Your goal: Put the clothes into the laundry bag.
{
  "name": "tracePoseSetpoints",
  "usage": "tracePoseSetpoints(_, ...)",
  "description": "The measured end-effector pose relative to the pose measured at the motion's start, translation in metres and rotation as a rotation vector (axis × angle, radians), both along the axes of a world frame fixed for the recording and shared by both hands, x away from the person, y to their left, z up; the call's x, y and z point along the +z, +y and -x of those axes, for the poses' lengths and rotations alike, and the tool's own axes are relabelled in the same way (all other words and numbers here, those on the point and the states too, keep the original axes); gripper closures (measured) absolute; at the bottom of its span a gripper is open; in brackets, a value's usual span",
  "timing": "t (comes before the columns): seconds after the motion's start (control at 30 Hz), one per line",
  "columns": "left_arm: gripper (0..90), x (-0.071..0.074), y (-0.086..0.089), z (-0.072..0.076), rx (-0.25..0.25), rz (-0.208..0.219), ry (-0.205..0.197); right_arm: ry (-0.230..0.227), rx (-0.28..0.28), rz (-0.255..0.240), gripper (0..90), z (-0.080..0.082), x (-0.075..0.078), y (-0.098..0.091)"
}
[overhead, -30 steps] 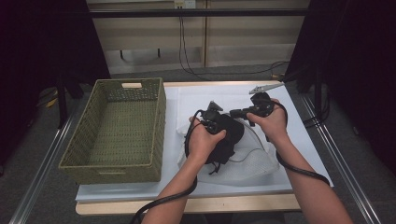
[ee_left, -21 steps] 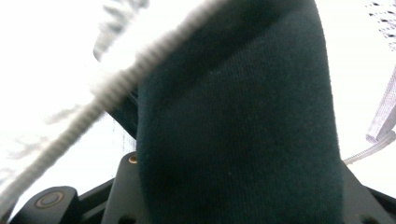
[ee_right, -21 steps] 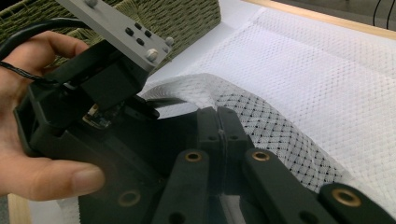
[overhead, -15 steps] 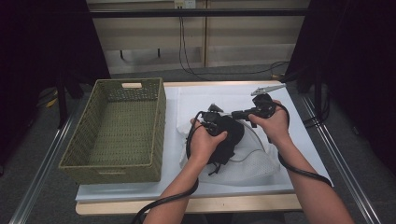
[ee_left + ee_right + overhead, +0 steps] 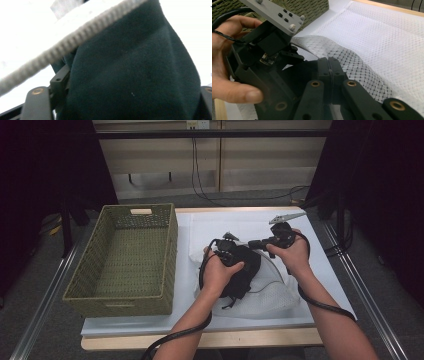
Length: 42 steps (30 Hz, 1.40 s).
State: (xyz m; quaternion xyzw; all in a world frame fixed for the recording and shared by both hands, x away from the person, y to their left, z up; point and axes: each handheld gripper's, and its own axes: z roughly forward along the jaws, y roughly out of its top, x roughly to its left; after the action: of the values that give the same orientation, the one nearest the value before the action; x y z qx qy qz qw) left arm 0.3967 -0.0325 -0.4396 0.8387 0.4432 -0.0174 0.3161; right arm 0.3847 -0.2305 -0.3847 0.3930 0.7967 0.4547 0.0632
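A white mesh bag [image 5: 272,292] lies on the table with a dark garment [image 5: 245,277] bunched in its mouth. My left gripper [image 5: 235,257] points down into that garment. In the left gripper view the dark cloth [image 5: 135,75] lies between the wide-spread jaws of the left gripper [image 5: 122,98], under the bag's ribbed white edge [image 5: 75,40]. Those jaws have just been opening and the pads do not press the cloth. My right gripper [image 5: 253,243] reaches in from the right. Its jaws [image 5: 329,65] are shut together on the bag's thin mesh edge [image 5: 352,62].
A woven green basket [image 5: 170,245] stands on the left half of the table, nothing visible inside. A white sheet [image 5: 320,285] covers the tabletop. The left gripper's body [image 5: 269,45] and the hand [image 5: 227,75] holding it sit close in front of the right gripper.
Both hands keep their places over the bag. The garment and the bag lie much as before.
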Motion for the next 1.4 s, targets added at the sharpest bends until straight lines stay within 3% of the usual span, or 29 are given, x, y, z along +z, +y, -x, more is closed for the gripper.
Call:
tracePoseSetpoints(0.2, 12.5, 0.003, 0.003, 0.005, -0.028, -0.023, 0.008, -0.003, -0.01, -0.004, 90.0, -0.001, 0.0, -0.001)
tracePoseSetpoints(0.3, 12.3, 0.006, 0.007, 0.009, -0.062, -0.039, -0.017, -0.001, -0.015, -0.01, 90.0, -0.002, 0.0, -0.001)
tracePoseSetpoints(0.6, 10.1, 0.012, 0.019, 0.022, -0.093, -0.04, -0.018, 0.002, -0.015, -0.006, 90.0, -0.003, -0.002, 0.002)
tracePoseSetpoints(0.63, 9.8, 0.012, 0.018, 0.025, -0.081, -0.02, -0.028, 0.001, -0.016, -0.003, 90.0, -0.004, -0.002, 0.003)
tracePoseSetpoints(0.7, 9.3, 0.013, 0.02, 0.027, -0.115, -0.046, -0.033, -0.004, -0.016, -0.004, 90.0, -0.005, -0.001, 0.003)
tracePoseSetpoints(0.83, 7.4, 0.01, 0.02, 0.031, -0.109, -0.051, -0.043, -0.002, -0.013, 0.003, 90.0, -0.005, 0.0, 0.005)
tracePoseSetpoints(1.13, 5.5, 0.0, 0.02, 0.038, -0.141, -0.104, -0.055, -0.001, -0.011, 0.014, 90.0, -0.005, -0.002, 0.009)
tracePoseSetpoints(1.27, 9.4, -0.006, 0.017, 0.04, -0.137, -0.108, -0.044, 0.002, -0.013, 0.017, 90.0, -0.005, -0.005, 0.011)
tracePoseSetpoints(1.3, 14.9, -0.007, 0.015, 0.041, -0.149, -0.101, -0.016, -0.001, -0.016, 0.018, 90.0, -0.006, -0.005, 0.012)
tracePoseSetpoints(1.33, 20.6, -0.007, 0.015, 0.041, -0.149, -0.101, -0.016, -0.001, -0.016, 0.018, 90.0, -0.006, -0.005, 0.012)
tracePoseSetpoints(1.4, 23.0, -0.009, 0.013, 0.042, -0.15, -0.115, -0.012, -0.001, -0.018, 0.019, 90.0, -0.007, -0.005, 0.012)
